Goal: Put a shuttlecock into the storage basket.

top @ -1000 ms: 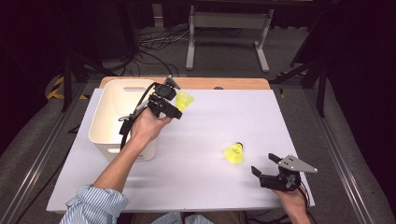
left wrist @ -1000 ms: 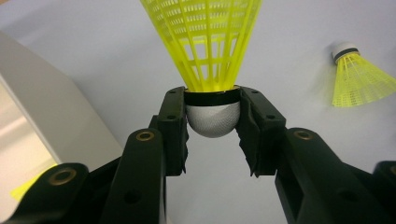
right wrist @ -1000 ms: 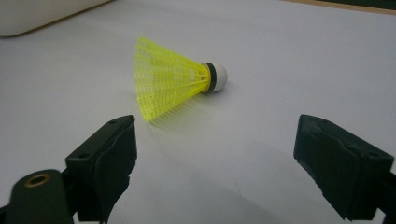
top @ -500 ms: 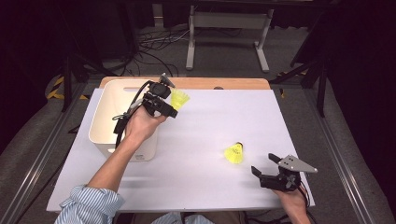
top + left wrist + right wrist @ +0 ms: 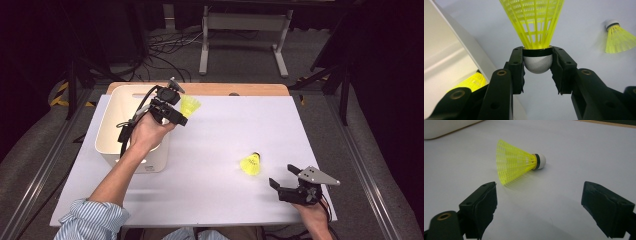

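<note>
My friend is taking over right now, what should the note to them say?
Left gripper: shut on the cork of a yellow plastic shuttlecock, held beside the white plastic bin, above its right wall.
Right gripper: open, empty, low over the white table sheet, facing a second yellow shuttlecock lying on its side.
Done: something yellow already lies in the bin, likely a shuttlecock.
Left: probably drop the held one in, then grab and bin the second.

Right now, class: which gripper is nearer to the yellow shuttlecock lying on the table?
Right. The right gripper sits open just short of the lying shuttlecock, which lies ahead of its jaws. The left gripper is far off by the white bin, holding another shuttlecock.
</note>
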`<action>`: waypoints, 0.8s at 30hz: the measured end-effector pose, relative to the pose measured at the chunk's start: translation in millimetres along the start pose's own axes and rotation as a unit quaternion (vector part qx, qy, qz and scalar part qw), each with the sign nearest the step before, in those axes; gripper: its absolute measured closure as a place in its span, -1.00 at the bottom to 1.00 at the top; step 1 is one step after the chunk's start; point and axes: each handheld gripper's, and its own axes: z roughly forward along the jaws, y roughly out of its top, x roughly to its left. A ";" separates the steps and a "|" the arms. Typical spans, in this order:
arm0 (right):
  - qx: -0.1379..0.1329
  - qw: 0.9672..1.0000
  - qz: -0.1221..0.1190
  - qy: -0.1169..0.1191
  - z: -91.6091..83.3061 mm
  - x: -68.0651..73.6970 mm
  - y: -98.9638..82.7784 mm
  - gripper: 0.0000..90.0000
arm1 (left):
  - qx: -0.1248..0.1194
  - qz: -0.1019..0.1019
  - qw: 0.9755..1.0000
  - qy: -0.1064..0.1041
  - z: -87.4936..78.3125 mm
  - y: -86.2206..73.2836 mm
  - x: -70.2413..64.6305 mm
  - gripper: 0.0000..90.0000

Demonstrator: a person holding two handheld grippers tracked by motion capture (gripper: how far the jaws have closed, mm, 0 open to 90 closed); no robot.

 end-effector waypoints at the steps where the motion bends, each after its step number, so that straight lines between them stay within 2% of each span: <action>1: 0.001 1.000 0.000 0.000 0.3 -0.2 -0.1 -0.69 | -0.003 -0.002 1.000 0.000 -0.5 -0.3 0.4 0.44; 16: 0.003 1.000 0.001 0.000 0.6 0.1 -0.1 -0.69 | -0.007 -0.010 1.000 0.004 -11.1 -5.1 11.5 0.44; 19: 0.003 1.000 0.001 0.000 0.7 0.1 -0.1 -0.69 | -0.009 -0.013 1.000 0.016 -12.4 -5.8 13.1 0.44; 24: 0.003 1.000 0.001 0.000 0.8 0.0 -0.1 -0.69 | -0.011 -0.014 1.000 0.013 -15.9 -7.5 17.4 0.44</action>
